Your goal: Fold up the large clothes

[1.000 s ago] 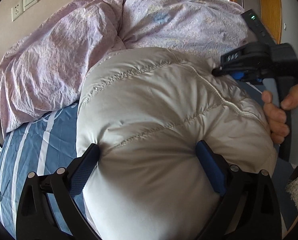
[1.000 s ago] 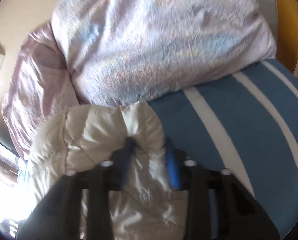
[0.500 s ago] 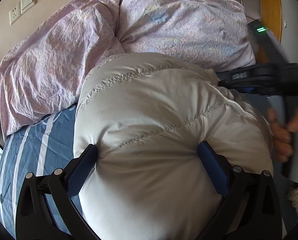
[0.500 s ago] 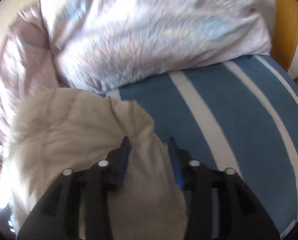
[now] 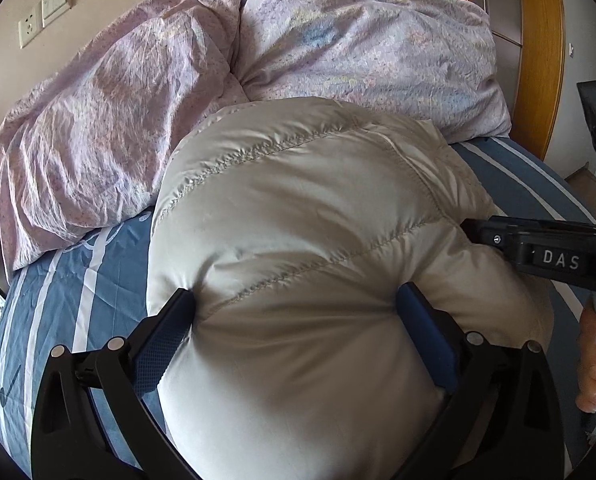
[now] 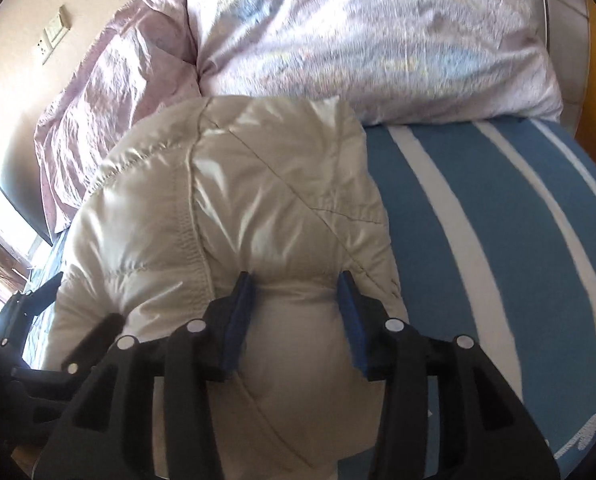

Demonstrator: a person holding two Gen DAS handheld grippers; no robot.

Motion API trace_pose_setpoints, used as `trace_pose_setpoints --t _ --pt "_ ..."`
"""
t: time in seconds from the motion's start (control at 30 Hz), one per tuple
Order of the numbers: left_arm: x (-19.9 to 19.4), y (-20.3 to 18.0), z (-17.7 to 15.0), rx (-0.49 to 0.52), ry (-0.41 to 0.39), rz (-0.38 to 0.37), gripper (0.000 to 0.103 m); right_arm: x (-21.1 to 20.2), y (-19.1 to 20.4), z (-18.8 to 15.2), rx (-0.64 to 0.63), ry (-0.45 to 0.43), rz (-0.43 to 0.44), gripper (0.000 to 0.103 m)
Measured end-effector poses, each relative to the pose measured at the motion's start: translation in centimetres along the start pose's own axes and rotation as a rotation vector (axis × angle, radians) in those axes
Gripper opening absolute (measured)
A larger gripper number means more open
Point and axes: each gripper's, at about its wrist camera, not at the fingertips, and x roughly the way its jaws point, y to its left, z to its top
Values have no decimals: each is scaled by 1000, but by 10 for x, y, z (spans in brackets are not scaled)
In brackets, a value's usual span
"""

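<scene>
A puffy cream quilted jacket [image 5: 298, 240] lies bunched on the bed [image 5: 70, 280], on a blue sheet with white stripes, its far end pressed against a crumpled lilac duvet [image 5: 226, 72] heaped along the head edge of the bed.

The left gripper [image 5: 296, 308] is spread wide, and a fat bulge of the jacket fills the gap between its two blue-padded fingers [image 5: 166, 336]; both pads press into the fabric, which dimples at each contact, so the gripper is holding the jacket's near-left portion. The right gripper [image 6: 296, 296] has its fingers [image 6: 238, 312] set closer together, pinching a narrower roll of the same jacket [image 6: 234, 208] near the jacket's right side, just beside the bare striped sheet [image 6: 498, 240].

In the left wrist view the right gripper's black body [image 5: 546, 256], marked with white letters, reaches in from the right edge and touches the jacket's side, with the person's right hand [image 5: 592, 364] wrapped around its handle lower down. In the right wrist view part of the left gripper [image 6: 30, 304] shows at the left edge, against the jacket.

A wall socket and switch [image 5: 44, 10] sit on the beige wall beyond the duvet, and a wooden headboard [image 5: 538, 56] rises at the far right corner of the bed.
</scene>
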Motion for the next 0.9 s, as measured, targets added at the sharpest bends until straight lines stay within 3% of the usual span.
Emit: trace_pose_setpoints --t 0.47,0.6,0.67,0.77,0.9 --pt "2 -5 1 -3 -43 42 101 9 -8 -1 16 -24 39 45" --pt "-38 16 -5 -87 -94 -49 100 -39 -2 -7 19 -94 31 45" --pt "-63 24 -11 -105 -145 -54 102 -57 5 -21 -7 -110 32 45" --pt "-92 34 -22 -126 -195 -51 102 -58 11 -36 -33 -88 9 46" --pt "-106 48 -39 -181 -167 -33 102 -40 12 -43 -46 -42 -32 54"
